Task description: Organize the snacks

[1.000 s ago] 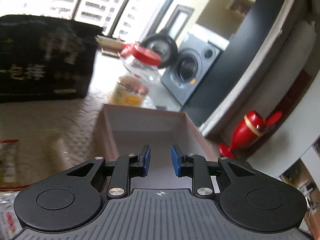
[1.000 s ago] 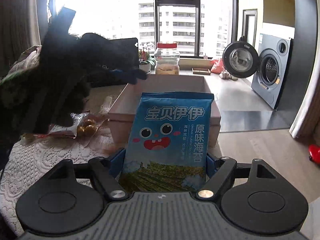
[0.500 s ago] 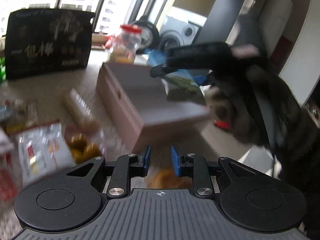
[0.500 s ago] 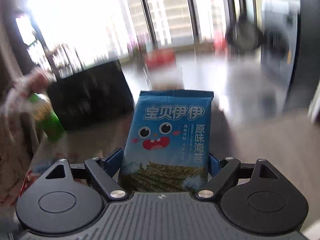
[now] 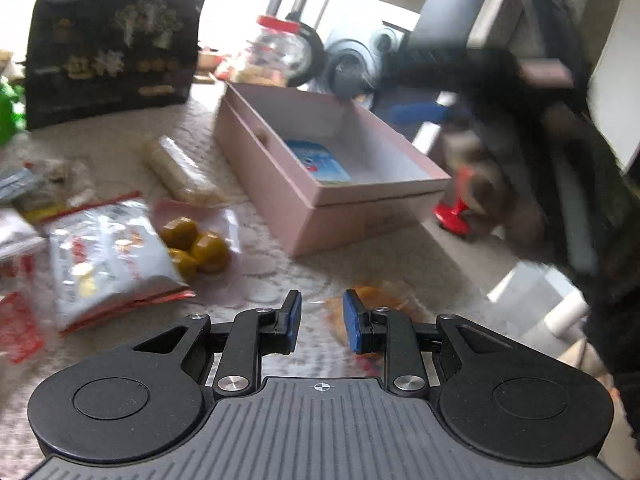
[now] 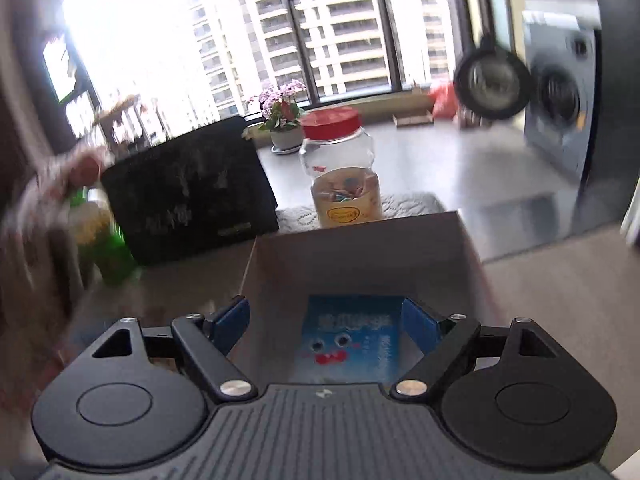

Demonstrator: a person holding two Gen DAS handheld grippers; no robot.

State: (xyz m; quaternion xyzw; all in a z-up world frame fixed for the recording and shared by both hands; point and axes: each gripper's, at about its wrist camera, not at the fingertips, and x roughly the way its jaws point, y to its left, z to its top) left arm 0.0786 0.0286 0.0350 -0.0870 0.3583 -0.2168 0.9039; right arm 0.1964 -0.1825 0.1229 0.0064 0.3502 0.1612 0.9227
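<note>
A blue seaweed snack packet (image 6: 348, 340) lies flat inside the pink box (image 6: 360, 236); it also shows in the left wrist view (image 5: 318, 162) in the box (image 5: 360, 204). My right gripper (image 6: 326, 320) is open and empty above the box, over the packet. My left gripper (image 5: 319, 322) is open with a narrow gap, empty, low over the lace tablecloth. An orange snack bag (image 5: 372, 304) lies just beyond its right finger. Loose snacks lie to the left: a white and red bag (image 5: 108, 256), yellow candies (image 5: 196, 248), a cracker roll (image 5: 180, 172).
A black gift box (image 5: 108, 52) stands at the back left. A red-lidded jar (image 6: 340, 168) stands behind the pink box. A green bottle (image 6: 108, 248) is at the left. A red toy (image 5: 456, 208) sits on the floor to the right. A washing machine (image 6: 560, 96) is far right.
My right gripper has opened and let the blue packet drop into the pink box. My left gripper has pulled back from the box toward the loose snacks.
</note>
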